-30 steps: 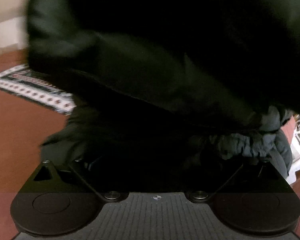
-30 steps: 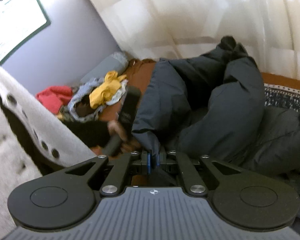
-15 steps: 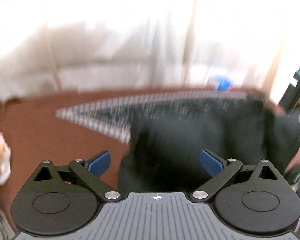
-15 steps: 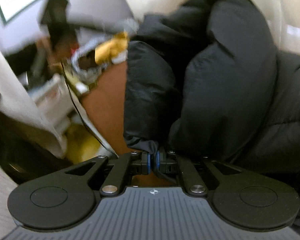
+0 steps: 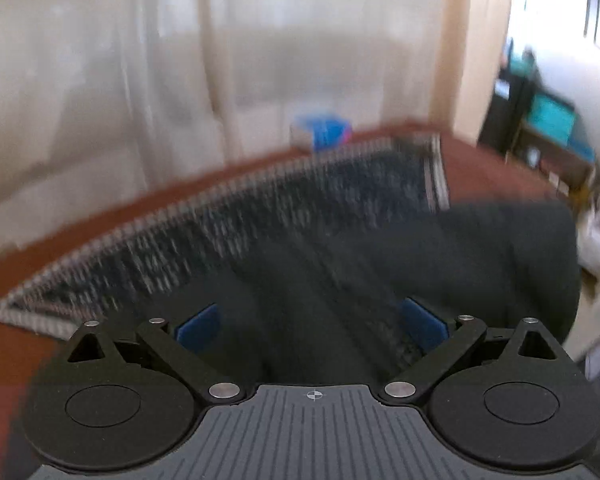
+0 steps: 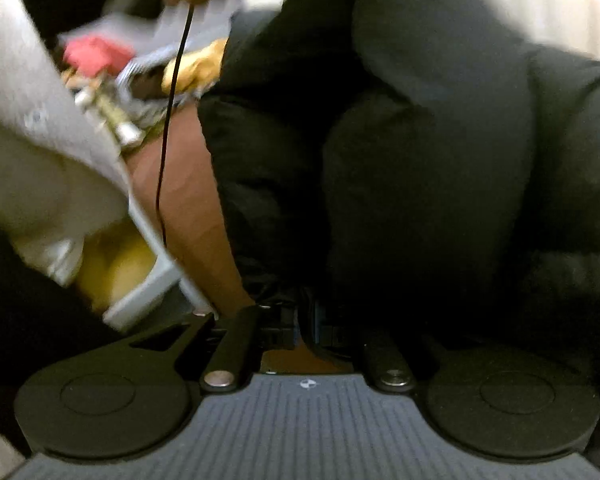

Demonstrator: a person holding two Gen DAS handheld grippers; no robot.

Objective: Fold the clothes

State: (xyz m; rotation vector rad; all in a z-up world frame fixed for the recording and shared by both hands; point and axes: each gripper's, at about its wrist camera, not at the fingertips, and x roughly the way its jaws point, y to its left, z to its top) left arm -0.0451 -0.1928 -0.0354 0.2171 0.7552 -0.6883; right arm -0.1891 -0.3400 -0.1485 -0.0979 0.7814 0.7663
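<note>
A dark puffy jacket point(image 6: 420, 152) fills most of the right wrist view, bunched in thick folds. My right gripper point(image 6: 307, 324) is shut on an edge of the jacket at its lower middle. In the blurred left wrist view the jacket point(image 5: 480, 264) lies on a patterned rug point(image 5: 260, 224) over a red-brown surface. My left gripper point(image 5: 312, 324) is open and empty, its blue pads point(image 5: 198, 326) wide apart just above the jacket.
A pile of mixed clothes, red point(image 6: 96, 54) and yellow point(image 6: 198, 66), lies at the left beyond the jacket. A thin black cable point(image 6: 168, 120) hangs there. White curtains point(image 5: 180, 80) stand behind the rug, with a blue box point(image 5: 320, 132) at their foot. Furniture point(image 5: 540, 120) stands at the far right.
My left gripper let go of the jacket, opened and pulled back, now panning right. My right gripper stays shut on the jacket and has moved in closer to it.
</note>
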